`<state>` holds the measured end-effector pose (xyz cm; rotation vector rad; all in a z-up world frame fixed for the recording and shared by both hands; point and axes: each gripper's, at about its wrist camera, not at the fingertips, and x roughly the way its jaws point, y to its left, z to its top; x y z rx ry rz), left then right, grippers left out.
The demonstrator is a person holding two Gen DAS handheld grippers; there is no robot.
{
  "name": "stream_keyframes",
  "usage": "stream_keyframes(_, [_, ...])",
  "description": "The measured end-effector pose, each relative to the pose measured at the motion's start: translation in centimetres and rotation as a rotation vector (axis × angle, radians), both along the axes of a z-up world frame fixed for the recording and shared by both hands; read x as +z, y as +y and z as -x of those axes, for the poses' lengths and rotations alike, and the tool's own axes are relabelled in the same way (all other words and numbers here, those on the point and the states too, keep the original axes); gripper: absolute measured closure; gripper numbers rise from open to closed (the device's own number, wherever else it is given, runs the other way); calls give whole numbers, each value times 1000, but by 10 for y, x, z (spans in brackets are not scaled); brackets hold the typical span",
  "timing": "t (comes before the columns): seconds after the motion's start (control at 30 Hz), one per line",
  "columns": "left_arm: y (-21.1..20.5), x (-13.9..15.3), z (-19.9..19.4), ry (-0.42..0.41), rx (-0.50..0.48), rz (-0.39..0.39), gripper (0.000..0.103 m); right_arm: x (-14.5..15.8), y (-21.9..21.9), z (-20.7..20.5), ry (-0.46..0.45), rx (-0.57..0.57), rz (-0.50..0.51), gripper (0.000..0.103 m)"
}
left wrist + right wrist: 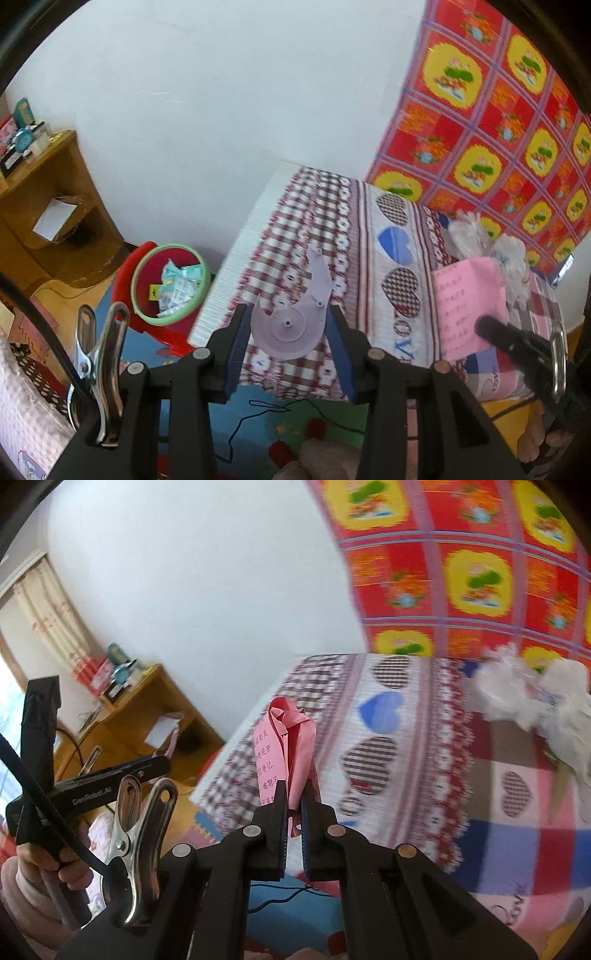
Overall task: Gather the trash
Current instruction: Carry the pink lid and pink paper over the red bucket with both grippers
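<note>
My left gripper [288,325] is shut on a lilac plastic piece [295,317] with a round disc and a curved arm, held above the bed's near edge. A red bin with a green rim [168,284] stands on the floor to its left, with wrappers inside. My right gripper [293,812] is shut on a folded pink paper sheet [288,746] with printed text, held above the bed. In the left wrist view the pink paper [469,302] and the right gripper's body show at the right.
The bed [369,258] has a checked heart-pattern cover. Crumpled white plastic and tissue [532,690] lie on it at the right. A wooden shelf unit [44,206] stands left by the white wall. A red patterned cloth [498,110] hangs behind the bed. A cable [258,417] trails on the floor mat.
</note>
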<state>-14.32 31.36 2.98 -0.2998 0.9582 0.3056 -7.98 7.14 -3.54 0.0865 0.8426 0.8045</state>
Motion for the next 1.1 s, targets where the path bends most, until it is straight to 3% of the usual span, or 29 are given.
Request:
stream_keyframes(0.47, [76, -5, 3, 1, 188, 1, 59, 1, 108, -20, 3, 267, -6, 96])
stream_keyframes(0.7, [125, -22, 9, 16, 267, 9, 59, 2, 175, -32, -1, 407, 25, 96])
stream_keyframes(0.87, [161, -41, 11, 14, 303, 35, 59, 0, 219, -35, -11, 455, 35, 96])
stream_keyframes(1.1, [210, -77, 9, 30, 272, 83, 59, -8, 285, -45, 35, 450, 36, 96])
